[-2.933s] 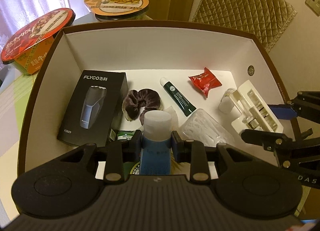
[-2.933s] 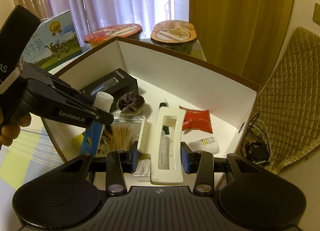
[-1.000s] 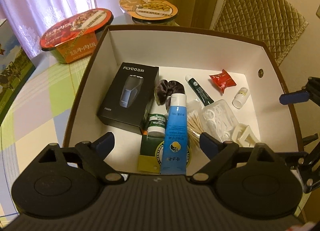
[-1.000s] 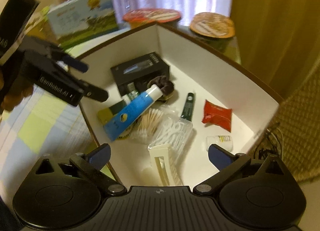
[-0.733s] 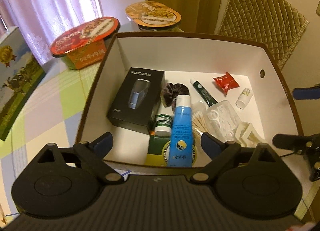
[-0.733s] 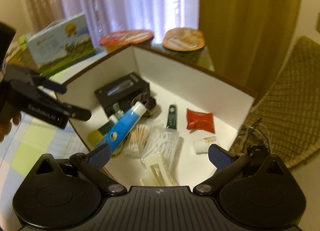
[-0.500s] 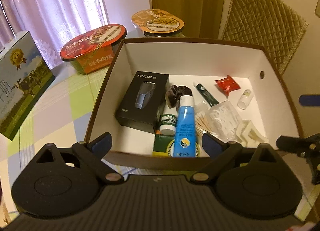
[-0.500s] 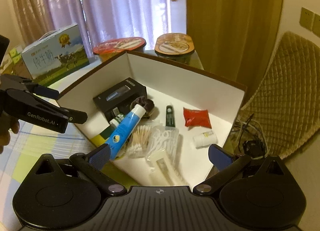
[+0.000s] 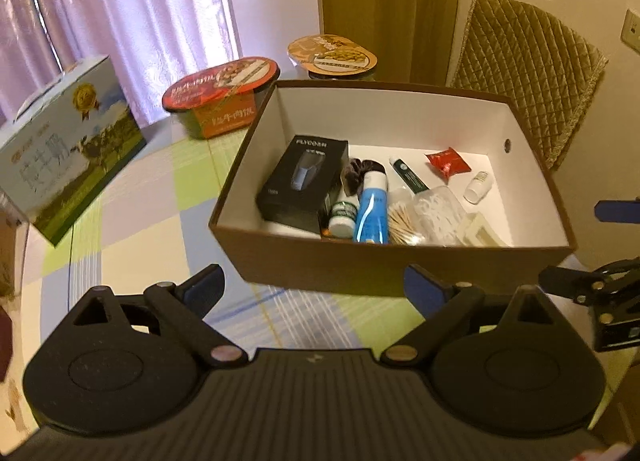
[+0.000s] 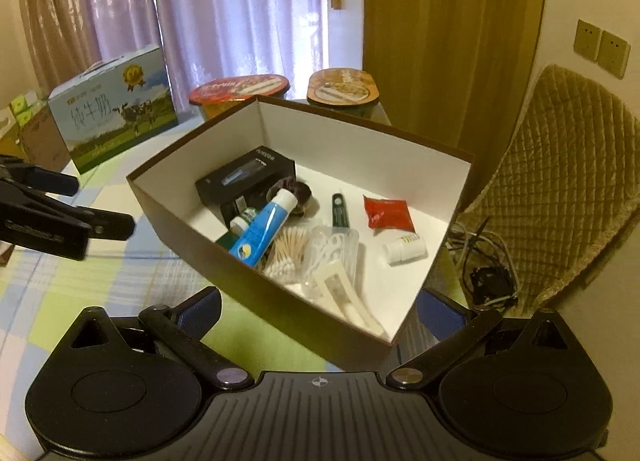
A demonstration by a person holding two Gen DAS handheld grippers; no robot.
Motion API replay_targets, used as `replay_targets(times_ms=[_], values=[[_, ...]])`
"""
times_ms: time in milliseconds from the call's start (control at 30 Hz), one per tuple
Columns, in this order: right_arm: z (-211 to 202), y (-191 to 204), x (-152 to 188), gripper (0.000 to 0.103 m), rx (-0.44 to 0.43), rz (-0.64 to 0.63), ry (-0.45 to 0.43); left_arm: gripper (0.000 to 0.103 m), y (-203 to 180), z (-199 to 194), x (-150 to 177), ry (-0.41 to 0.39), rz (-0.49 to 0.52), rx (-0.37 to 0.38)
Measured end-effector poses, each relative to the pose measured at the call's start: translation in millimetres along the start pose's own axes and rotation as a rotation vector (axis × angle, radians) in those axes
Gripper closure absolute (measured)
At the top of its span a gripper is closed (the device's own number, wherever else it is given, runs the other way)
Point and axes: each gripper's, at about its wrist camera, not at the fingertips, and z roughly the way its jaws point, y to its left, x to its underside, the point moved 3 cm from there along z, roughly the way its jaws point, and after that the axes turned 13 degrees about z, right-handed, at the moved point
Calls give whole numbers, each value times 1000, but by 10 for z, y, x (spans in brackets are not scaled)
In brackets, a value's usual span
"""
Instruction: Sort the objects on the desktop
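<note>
Left wrist view: both grippers, left gripper (image 9: 314, 281) and right gripper (image 10: 320, 311), jaws spread, empty; small items all lie in box (image 9: 400, 265); sorting looks finished.

Box (image 9: 394, 267): brown card outside, matt white inside. Razor carton (image 9: 301, 182) within box: matt black card. Blue tube (image 9: 372, 213) beside it: glossy plastic. Red sachet (image 9: 447, 162) at box's far side: shiny foil. Scrunchie (image 10: 299, 193): dark velvety cloth. Cloth (image 9: 132, 237) under box: checked fabric. Chair cover (image 9: 524, 65) behind box: quilted, slightly sheeny cloth. Gripper bodies: matt black plastic, metal rivets.
</note>
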Motion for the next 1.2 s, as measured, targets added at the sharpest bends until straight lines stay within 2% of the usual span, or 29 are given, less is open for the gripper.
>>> replay_targets(times_ms=[333,567,900,1200], values=[[-191,84,198,2,25,34,-5,8,11,-314,240,10,-68,-2],[-271,89,333,2,41,52,6,8,-50,-406,480,47,-107,21],[-350,152,489,2,43,49,20,8,-192,-482,668,75,-105,46],[-365,205,558,2,52,46,27,8,-229,-552,713,76,-88,38]])
